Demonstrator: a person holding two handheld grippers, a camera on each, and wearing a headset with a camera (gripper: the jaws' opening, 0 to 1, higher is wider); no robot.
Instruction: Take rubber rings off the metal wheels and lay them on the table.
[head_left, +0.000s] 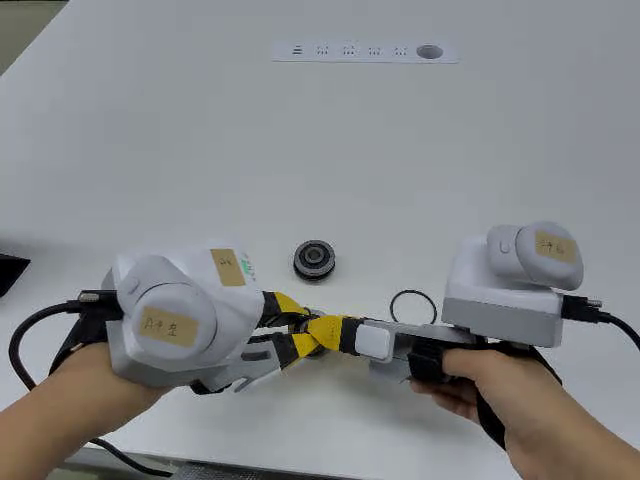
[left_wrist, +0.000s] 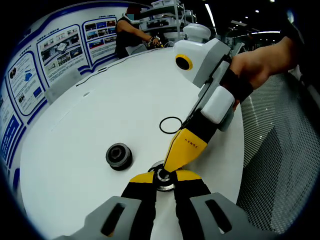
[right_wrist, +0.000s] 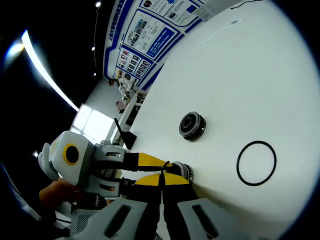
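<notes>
My left gripper (left_wrist: 162, 176) is shut on a small metal wheel (left_wrist: 163, 180), held low over the white table (head_left: 200, 150). From the right, my right gripper (right_wrist: 162, 176) meets that wheel (right_wrist: 184, 171) with its yellow jaws pressed together, pinching a thin black rubber ring (right_wrist: 165, 166) at the wheel's edge. In the head view the two grippers' tips meet near the front of the table: left gripper (head_left: 296, 326), right gripper (head_left: 322, 333). A second wheel (head_left: 314, 258) with its dark ring on lies flat behind them. A loose rubber ring (head_left: 412, 305) lies on the table to the right.
A white socket strip (head_left: 365, 50) lies at the far side of the table. A black object (head_left: 10, 270) pokes in at the left edge. The table's front edge (head_left: 300, 470) runs just below my hands. Cables trail from both grippers.
</notes>
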